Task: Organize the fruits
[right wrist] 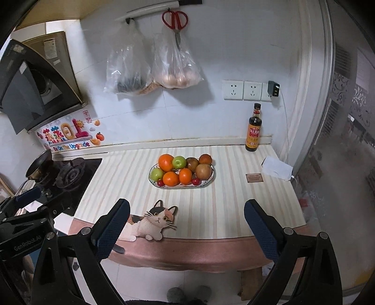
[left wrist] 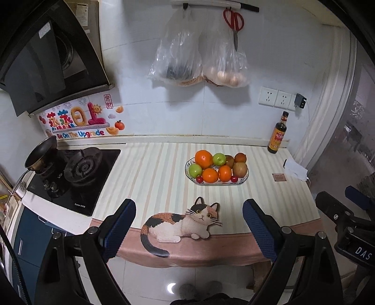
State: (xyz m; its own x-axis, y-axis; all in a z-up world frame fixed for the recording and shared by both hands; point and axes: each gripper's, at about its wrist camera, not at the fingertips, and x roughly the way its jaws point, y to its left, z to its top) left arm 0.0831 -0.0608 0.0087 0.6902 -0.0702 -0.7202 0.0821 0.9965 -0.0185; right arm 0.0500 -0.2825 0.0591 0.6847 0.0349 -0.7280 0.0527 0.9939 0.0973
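An oval white plate (left wrist: 243, 180) stands on the striped counter mat, also in the right wrist view (right wrist: 211, 179). It holds oranges (left wrist: 203, 159) (right wrist: 166, 162), green apples (left wrist: 219, 159) (right wrist: 179, 162), a reddish apple (left wrist: 240, 169) (right wrist: 203, 171), brown fruits and small red cherries (left wrist: 199, 179) (right wrist: 196, 181). My left gripper (left wrist: 189, 218) is open and empty, well short of the plate above the counter's front edge. My right gripper (right wrist: 187, 218) is open and empty too, equally far back.
A gas stove (left wrist: 77, 173) with a small pan (left wrist: 41, 152) is at the left. A sauce bottle (right wrist: 253, 129) stands at the back right by white paper (right wrist: 277, 167) and a small card (right wrist: 254, 177). Bags and scissors (right wrist: 175, 21) hang on the wall. A cat figure (left wrist: 180, 223) decorates the mat.
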